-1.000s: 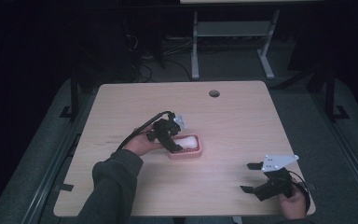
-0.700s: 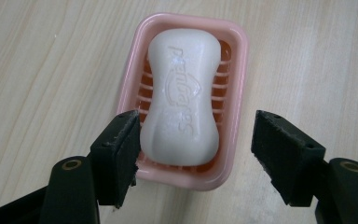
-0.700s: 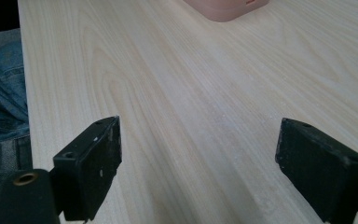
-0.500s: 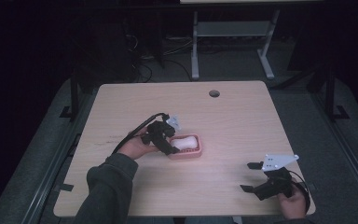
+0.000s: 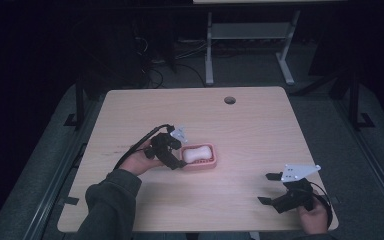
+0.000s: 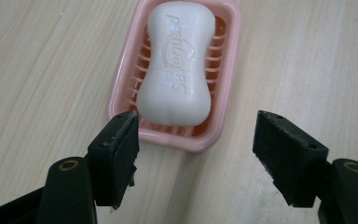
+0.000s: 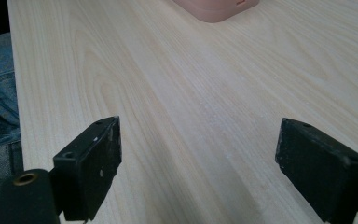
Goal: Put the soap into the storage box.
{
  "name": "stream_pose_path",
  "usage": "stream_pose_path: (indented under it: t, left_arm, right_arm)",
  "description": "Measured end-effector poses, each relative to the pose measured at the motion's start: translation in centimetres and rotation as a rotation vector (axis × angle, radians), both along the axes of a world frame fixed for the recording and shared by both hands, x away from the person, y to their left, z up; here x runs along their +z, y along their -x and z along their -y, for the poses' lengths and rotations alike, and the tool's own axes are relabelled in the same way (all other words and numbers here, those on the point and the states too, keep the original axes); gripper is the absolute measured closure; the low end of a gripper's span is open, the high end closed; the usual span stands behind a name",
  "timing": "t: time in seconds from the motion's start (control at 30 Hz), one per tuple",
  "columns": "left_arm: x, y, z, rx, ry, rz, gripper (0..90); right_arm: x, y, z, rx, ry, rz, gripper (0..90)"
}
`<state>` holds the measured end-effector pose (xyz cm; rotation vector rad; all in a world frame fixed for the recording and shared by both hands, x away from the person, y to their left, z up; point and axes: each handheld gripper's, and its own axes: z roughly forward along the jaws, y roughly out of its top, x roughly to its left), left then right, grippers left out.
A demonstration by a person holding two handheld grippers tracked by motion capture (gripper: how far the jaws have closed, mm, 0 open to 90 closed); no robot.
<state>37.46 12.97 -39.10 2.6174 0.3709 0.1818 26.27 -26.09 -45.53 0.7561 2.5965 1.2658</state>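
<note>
Soap bar (image 6: 177, 65) lies in pink dish (image 6: 223, 70) mid-table, long axis running away from my left gripper (image 6: 196, 144) | looks hard, slick; I'd pinch its narrow waist | left gripper spread wide at dish's near end | right gripper (image 7: 196, 163) spread wide, idle over bare table (image 7: 191, 93)

Dim lab or office workspace: pale wood desk (image 5: 260, 125) at frame centre with cable hole (image 5: 229, 100), grey carpet around, metal-legged table frame (image 5: 245, 45) at top, cables (image 5: 152, 75) upper left.
</note>
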Motion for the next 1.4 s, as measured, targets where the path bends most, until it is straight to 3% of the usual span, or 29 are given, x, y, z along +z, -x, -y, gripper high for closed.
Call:
stream_pose_path:
  t: [0.2, 0.5, 0.8, 1.4]
  left_arm:
    - [-0.4, 0.6, -0.3, 0.001, -0.013, 0.007, 30.9]
    - [-0.6, 1.4, -1.1, 0.001, -0.002, 0.005, 31.2]
    - [-0.5, 2.7, -1.7, -0.010, 0.017, 0.030, 30.8]
    - [-1.2, 4.0, -3.7, 0.011, 0.020, 0.017, 30.1]
  right_arm:
    - [0.0, 0.0, 0.0, -0.005, -0.001, -0.001, 14.1]
    - [0.0, 0.0, 0.1, -0.008, 0.002, -0.001, 14.1]
    - [-0.1, 0.0, 0.2, -0.015, 0.003, -0.004, 14.1]
    - [0.0, -0.2, -0.3, -0.013, 0.014, -0.005, 14.1]
